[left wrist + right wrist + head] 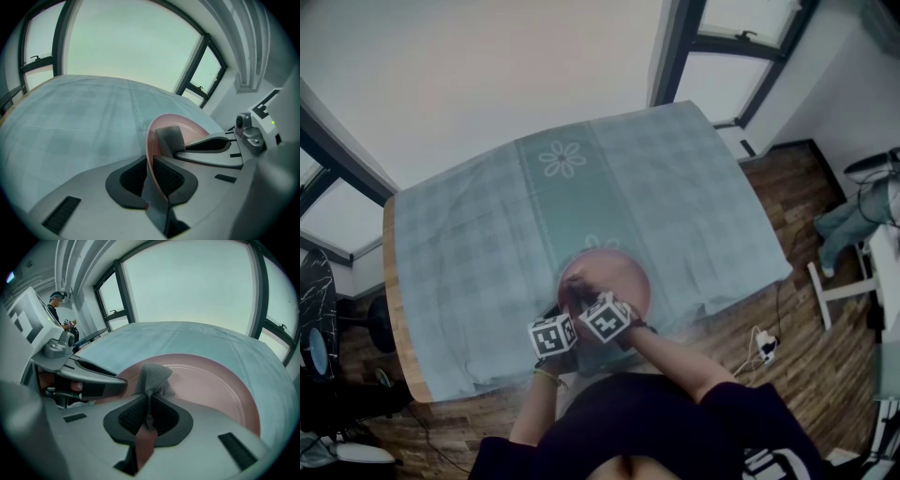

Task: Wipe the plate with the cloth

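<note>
Left tool [151, 174]: clenched on the near rim of the plate [187, 129]. The rim ran edge-on between the two dark pads, and both pads pressed against it.
Right tool [148, 416]: clenched on the cloth [151, 376]. The grey mesh was pinched in a fold between the pads, with a bunch standing out past the tips.
Left arm pose: in the head view the bare left forearm [534, 412] reached up from the lower edge, and its tool pointed forward and steeply down at the plate's near side.
Right arm pose: the right forearm [675, 361] came in from the lower right out of a dark sleeve, and its tool also pointed forward and down.
Tools together: the two marker cubes [553, 336] sat side by side and close together over the plate's near edge. Each gripper view showed the other tool's jaw just beside its own.
Cloth position: the free bunch lay on the inner face of the plate, near the rim that the left tool gripped.
Plate position: the pink plate sat at the near middle of the desk [391, 281], on a pale checked tablecloth [487, 253]. Whether it lay flat or was tipped up could not be told.
</note>
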